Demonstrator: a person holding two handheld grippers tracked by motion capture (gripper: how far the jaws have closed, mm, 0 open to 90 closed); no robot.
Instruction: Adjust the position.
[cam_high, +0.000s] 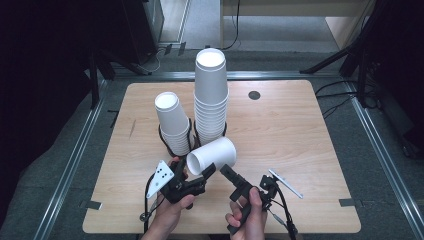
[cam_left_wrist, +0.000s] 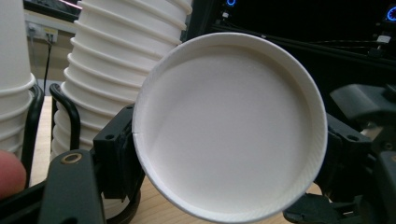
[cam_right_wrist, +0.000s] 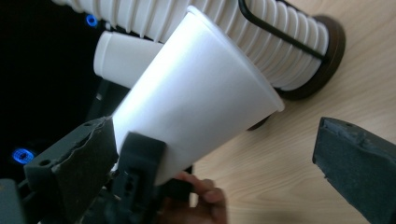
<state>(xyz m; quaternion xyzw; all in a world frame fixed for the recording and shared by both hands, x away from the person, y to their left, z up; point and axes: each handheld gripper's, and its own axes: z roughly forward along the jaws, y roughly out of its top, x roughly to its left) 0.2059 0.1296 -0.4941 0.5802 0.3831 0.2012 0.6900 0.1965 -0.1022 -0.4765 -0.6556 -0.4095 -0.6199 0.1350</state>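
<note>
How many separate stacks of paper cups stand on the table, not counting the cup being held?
2: a tall stack near the table's middle, and a shorter stack just left of it. Both sit in black wire holders.

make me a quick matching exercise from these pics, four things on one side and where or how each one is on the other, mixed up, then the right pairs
Things:
1. single paper cup
2. tall cup stack
3. short cup stack
4. right gripper

Places or states:
A. jaws open, nothing between the pads
B. standing upright at the table's middle, higher than anything else on it
C. on its side, clamped in the left gripper
D. leaning in a black wire holder, left of the taller one

Pairs: 1-C, 2-B, 3-D, 4-A
</note>
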